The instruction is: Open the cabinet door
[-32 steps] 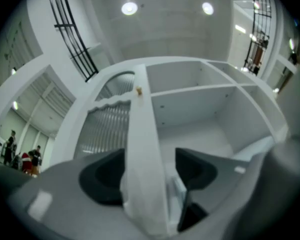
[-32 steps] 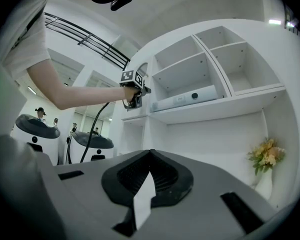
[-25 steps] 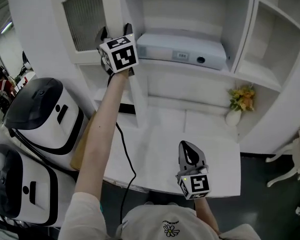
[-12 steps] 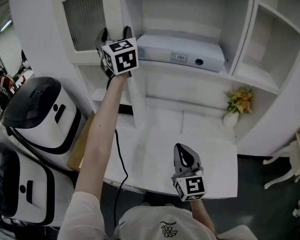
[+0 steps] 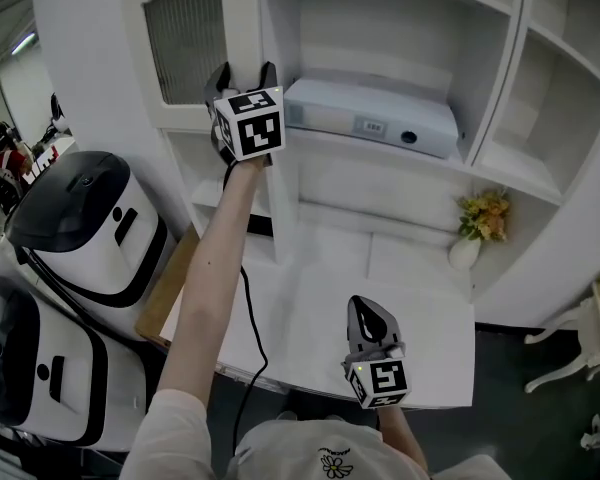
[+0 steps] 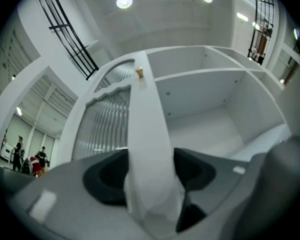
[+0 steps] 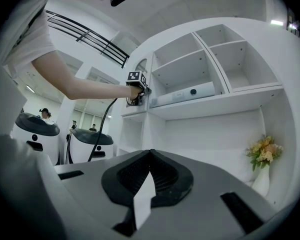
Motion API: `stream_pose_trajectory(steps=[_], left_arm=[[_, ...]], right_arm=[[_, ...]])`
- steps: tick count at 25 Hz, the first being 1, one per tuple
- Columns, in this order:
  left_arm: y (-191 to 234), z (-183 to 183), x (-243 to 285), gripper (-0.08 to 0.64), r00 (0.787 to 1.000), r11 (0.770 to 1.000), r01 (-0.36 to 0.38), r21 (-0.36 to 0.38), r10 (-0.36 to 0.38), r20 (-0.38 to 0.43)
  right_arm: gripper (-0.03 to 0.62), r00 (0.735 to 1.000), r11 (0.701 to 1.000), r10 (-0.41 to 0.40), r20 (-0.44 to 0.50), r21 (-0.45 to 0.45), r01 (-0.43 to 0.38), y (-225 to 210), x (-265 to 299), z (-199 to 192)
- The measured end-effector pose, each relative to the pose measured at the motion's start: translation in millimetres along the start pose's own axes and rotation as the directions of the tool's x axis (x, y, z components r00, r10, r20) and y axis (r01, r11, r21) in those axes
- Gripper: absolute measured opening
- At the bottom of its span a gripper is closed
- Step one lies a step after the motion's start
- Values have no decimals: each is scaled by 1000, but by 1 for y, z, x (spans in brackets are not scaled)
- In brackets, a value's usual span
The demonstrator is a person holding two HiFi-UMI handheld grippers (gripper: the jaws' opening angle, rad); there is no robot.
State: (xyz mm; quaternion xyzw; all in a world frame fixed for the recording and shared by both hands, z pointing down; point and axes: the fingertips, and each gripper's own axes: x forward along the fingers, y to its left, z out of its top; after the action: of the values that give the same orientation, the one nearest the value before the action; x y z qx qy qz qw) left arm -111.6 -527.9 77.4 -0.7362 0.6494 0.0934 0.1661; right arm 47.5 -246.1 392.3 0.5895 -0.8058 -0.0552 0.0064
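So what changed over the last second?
The left gripper has just been closing its jaws on the door edge, which sits between them. The door, both hands and the shut right gripper stayed about where they were.

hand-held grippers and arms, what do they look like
The left hand-held gripper and right hand-held gripper are grey with black-and-white marker cubes. A black cable trails from the left, whose jaws have just been closing round the cabinet door. Short white sleeves.
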Motion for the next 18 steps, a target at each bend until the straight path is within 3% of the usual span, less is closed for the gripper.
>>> stream_pose_trajectory(steps=[10,18], left_arm=[[6,10,-29,282,998,997,57,-54,-55,37],[12,11,-38,270,998,998,-29,-48,31,48]], right_arm=[[0,997,997,82,-3,11,-82,19,14,-3],[0,995,995,103,10,15,-104,23,19,0]])
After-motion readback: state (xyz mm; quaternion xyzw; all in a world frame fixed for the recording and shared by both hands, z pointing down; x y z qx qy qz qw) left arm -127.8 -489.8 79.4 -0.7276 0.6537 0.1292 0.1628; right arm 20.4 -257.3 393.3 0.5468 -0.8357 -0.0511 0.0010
